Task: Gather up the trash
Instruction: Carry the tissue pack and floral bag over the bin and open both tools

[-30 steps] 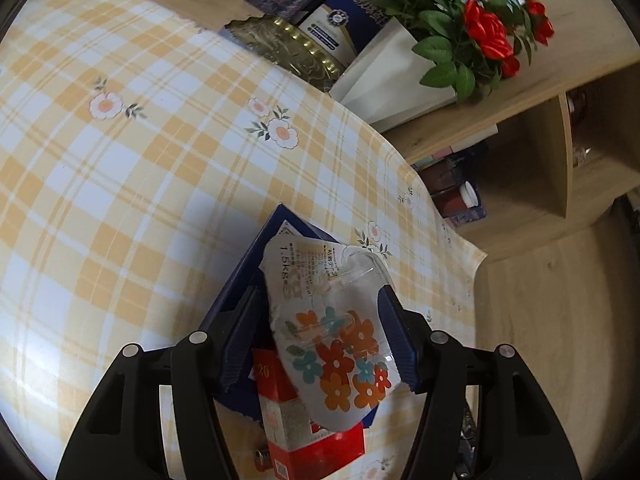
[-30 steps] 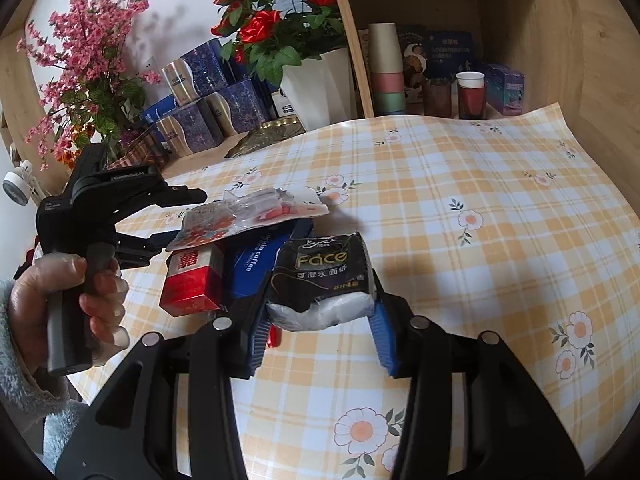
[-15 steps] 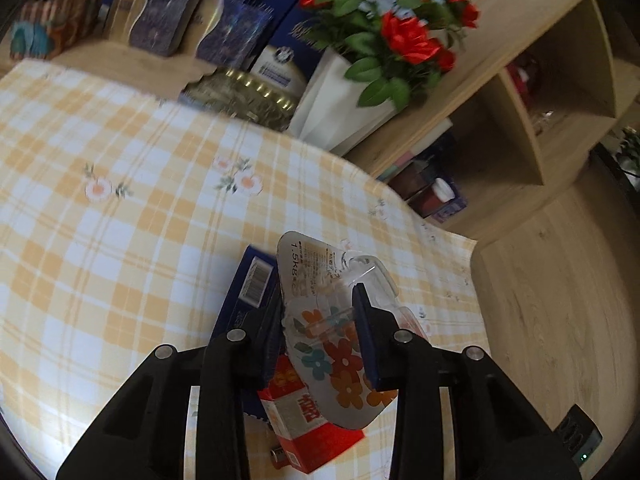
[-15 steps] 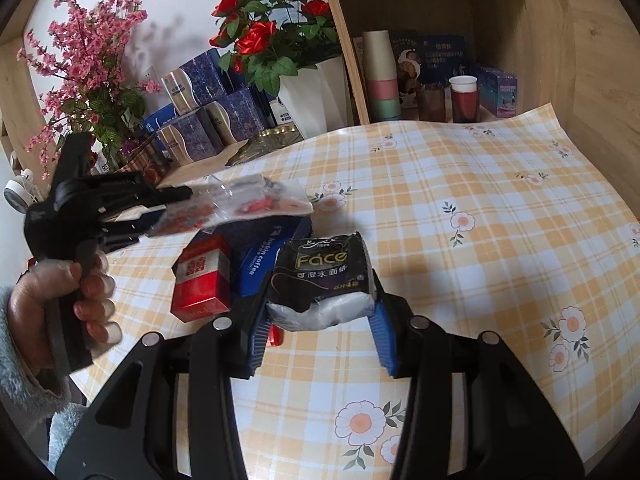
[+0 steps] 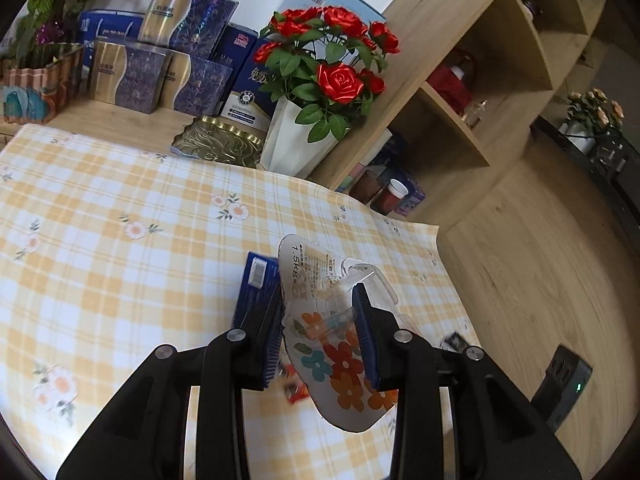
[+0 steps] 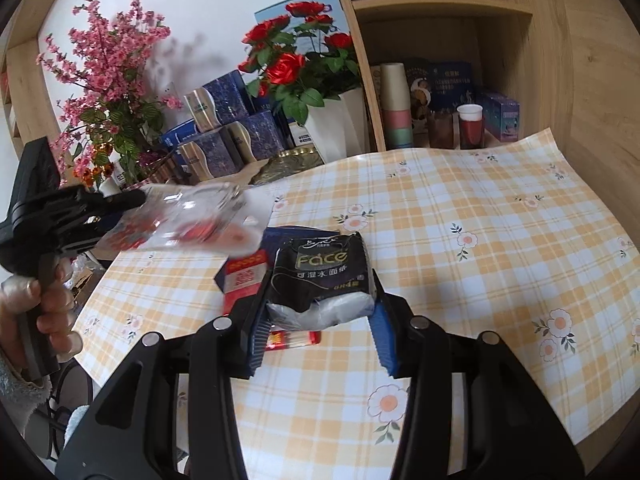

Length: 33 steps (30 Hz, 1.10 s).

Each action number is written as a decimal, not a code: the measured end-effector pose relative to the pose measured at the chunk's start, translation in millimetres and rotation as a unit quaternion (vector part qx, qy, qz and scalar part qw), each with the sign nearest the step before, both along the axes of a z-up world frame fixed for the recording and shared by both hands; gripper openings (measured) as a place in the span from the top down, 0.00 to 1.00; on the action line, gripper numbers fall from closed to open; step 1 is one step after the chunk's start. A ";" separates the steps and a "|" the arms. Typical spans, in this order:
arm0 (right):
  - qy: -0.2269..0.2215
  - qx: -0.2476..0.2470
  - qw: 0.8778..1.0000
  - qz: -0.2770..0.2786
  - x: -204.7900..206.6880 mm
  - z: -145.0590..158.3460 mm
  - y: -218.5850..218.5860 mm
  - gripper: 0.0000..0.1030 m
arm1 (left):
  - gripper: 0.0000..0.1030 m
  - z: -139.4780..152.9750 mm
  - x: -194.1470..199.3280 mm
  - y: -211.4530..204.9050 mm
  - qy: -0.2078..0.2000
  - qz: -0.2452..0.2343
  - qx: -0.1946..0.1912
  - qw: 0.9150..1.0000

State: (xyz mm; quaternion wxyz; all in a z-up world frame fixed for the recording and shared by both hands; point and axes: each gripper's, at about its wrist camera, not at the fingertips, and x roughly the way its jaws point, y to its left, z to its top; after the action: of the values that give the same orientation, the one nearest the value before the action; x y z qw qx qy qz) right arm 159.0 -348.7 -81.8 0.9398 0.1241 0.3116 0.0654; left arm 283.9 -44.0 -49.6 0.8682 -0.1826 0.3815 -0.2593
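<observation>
Grippers both loaded: left gripper (image 5: 320, 332) pinches flowered plastic bag (image 5: 340, 360) above table (image 5: 120, 280); right gripper (image 6: 316, 312) clamps tissue pack (image 6: 320, 280). Keep squeeze firm, carry level toward bin; none visible.

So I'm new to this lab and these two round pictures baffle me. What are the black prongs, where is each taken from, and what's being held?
No robot here: a person holds a hand-held gripping tool in each hand, each with a camera looking along its prongs. The left tool has closed on a clear flowered plastic bag. The right tool has closed on a black tissue pack, and its view shows the hand holding the left one. On the checked tablecloth lie a blue box and a red box.
</observation>
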 end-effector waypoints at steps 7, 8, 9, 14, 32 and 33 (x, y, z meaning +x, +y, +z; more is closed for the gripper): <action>-0.009 -0.008 1.000 0.010 -31.3 10.7 20.3 0.56 | 0.69 0.8 -59.0 29.3 -0.001 -0.021 0.020 1.000; -0.010 -0.008 1.000 0.011 -36.3 11.1 23.1 0.56 | 0.69 -0.4 -67.3 32.2 0.000 -0.025 0.023 0.999; -0.009 -0.009 1.000 0.011 -38.9 10.8 24.4 0.56 | 0.69 -2.6 -78.1 36.3 0.003 -0.029 0.026 0.999; -0.004 -0.009 1.000 0.012 -60.5 7.8 32.7 0.56 | 0.69 -20.7 -121.5 51.4 0.024 -0.042 0.035 0.998; 0.016 -0.006 1.000 0.023 -103.1 -9.7 47.8 0.56 | 0.68 -130.1 -221.0 50.4 0.128 -0.079 0.108 0.983; 0.017 -0.006 1.000 0.022 -103.7 -11.4 47.4 0.56 | 0.68 -134.7 -221.0 49.1 0.134 -0.081 0.113 0.981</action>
State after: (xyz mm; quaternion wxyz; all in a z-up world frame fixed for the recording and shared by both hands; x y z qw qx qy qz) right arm 55.3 -301.3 -93.2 0.9334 0.1126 0.3306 0.0820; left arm 62.9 5.1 -184.4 0.8005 -0.0854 0.5346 -0.2571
